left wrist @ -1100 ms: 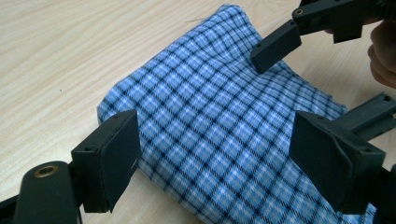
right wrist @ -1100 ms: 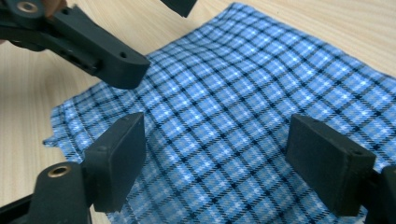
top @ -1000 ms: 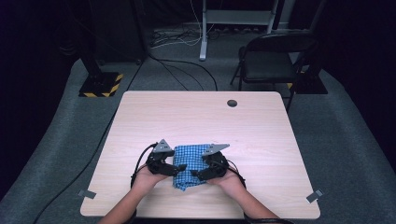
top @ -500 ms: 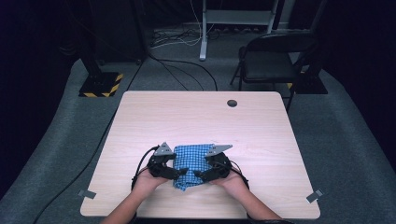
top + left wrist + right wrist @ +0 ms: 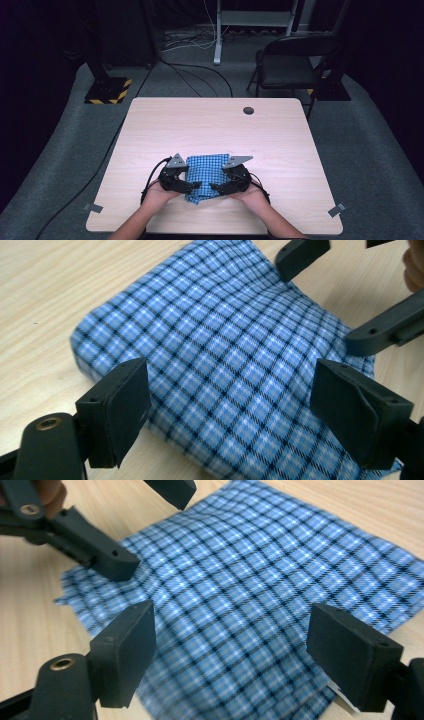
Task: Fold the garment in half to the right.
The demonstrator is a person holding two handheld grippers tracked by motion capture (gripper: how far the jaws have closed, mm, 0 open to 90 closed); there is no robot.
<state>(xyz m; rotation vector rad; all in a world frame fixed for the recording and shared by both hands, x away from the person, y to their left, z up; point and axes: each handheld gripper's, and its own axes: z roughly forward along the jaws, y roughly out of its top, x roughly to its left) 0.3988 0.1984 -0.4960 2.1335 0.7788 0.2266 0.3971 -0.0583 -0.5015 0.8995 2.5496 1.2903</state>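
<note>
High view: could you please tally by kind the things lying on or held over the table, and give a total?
Blue checked cloth: 1
Hand-held grippers: 2, the left gripper and the right gripper, both with open fingers over the cloth
Total: 3, all on or over the table

Bare table [image 5: 210, 125] is left beyond the folded checked cloth [image 5: 205, 172] and to both sides; the cloth's near end is flanked closely by the left gripper [image 5: 196, 185] and the right gripper [image 5: 214, 188]; the narrow gap between them is bridged by cloth.
</note>
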